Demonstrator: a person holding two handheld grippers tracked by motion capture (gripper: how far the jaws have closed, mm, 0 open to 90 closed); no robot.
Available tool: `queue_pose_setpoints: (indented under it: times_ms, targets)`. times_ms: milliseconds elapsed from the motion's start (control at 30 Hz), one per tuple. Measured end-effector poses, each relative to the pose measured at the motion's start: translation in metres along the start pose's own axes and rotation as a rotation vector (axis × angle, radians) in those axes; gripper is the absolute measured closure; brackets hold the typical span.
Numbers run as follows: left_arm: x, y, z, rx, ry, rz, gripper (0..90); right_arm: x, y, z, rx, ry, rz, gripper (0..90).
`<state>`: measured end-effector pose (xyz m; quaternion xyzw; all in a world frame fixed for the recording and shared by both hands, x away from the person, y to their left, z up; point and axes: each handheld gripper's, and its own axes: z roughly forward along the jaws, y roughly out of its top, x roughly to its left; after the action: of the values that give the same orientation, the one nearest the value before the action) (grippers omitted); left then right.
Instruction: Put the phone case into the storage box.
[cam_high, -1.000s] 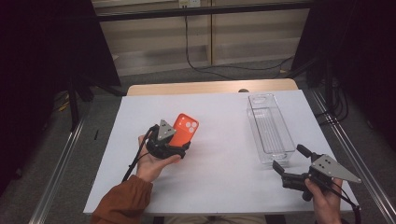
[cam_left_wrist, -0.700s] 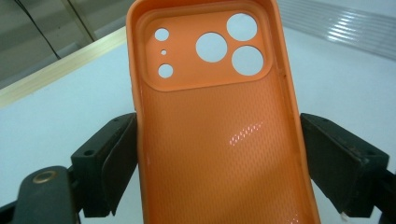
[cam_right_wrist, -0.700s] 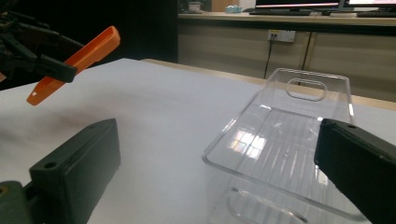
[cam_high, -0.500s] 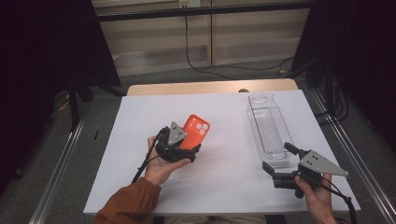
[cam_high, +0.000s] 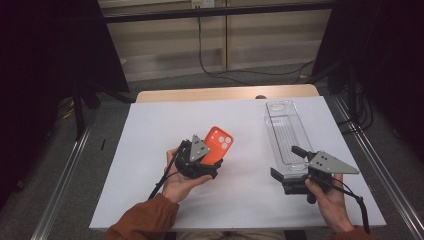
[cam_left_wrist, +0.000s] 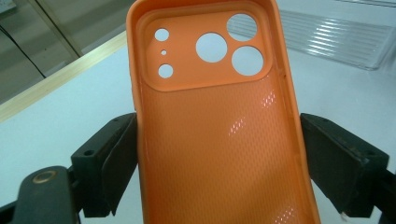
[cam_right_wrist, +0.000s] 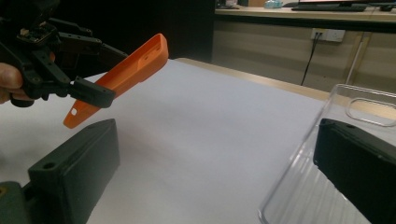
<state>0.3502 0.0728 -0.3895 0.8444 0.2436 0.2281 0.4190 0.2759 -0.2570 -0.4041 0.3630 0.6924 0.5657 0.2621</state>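
From the high view, the left gripper (cam_high: 207, 159) pinches an orange phone case (cam_high: 216, 145) by its long edges and holds it tilted above the middle of the white table sheet (cam_high: 150, 130). Bare sheet lies open on all sides of it. The right gripper (cam_high: 286, 176) sits at the near end of a clear plastic tray (cam_high: 286, 136), which lies lengthwise near the sheet's right edge, well apart from the case.

In the left gripper view, both jaws press against the case's (cam_left_wrist: 219, 126) side rims, its hollow inside and camera cut-outs facing the camera.

In the right gripper view, the right gripper's (cam_right_wrist: 215, 163) jaws stand spread wide. The tray's (cam_right_wrist: 303, 177) clear corner lies just inside the right jaw. The left gripper (cam_right_wrist: 88, 88) holds the case (cam_right_wrist: 126, 74) aloft above the sheet, with open sheet between it and the tray.
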Motion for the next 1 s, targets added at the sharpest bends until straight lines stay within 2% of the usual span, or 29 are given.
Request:
queue_pose_setpoints:
  times_ms: [67, 167, 267, 400, 467, 600, 700, 833, 933, 1000]
  targets:
    - [-0.005, 0.002, -0.003, -0.013, 0.003, 0.015, 14.9, 0.002, 0.002, 0.006, 0.005, 0.017, -0.005, 0.0]
    - [-0.009, 0.004, -0.003, -0.029, -0.003, 0.018, 14.9, 0.005, 0.008, 0.014, 0.005, 0.033, 0.012, 0.0]
    - [-0.01, 0.002, -0.001, -0.028, 0.003, 0.025, 14.9, 0.009, 0.013, 0.021, 0.013, 0.039, 0.008, 0.0]
    - [-0.009, -0.002, 0.003, -0.031, 0.017, 0.013, 14.9, 0.011, 0.019, 0.028, 0.026, 0.046, 0.041, 0.4]
    - [-0.009, -0.003, 0.003, -0.025, 0.019, 0.019, 14.9, 0.011, 0.02, 0.03, 0.046, 0.04, 0.038, 0.4]
    - [-0.013, -0.003, 0.004, -0.042, 0.025, 0.03, 14.9, 0.013, 0.023, 0.036, 0.072, 0.024, 0.062, 2.6]
    - [-0.017, -0.002, 0.008, -0.051, 0.032, 0.027, 14.9, 0.014, 0.026, 0.038, 0.079, 0.031, 0.07, 3.2]
    - [-0.023, 0.001, 0.012, -0.068, 0.042, 0.048, 14.9, 0.014, 0.032, 0.04, 0.087, 0.035, 0.079, 2.9]
    - [-0.026, 0.002, 0.013, -0.077, 0.054, 0.067, 14.9, 0.013, 0.035, 0.041, 0.091, 0.019, 0.057, 2.6]
    - [-0.028, 0.002, 0.013, -0.08, 0.056, 0.072, 14.9, 0.013, 0.037, 0.042, 0.114, 0.015, 0.055, 2.7]
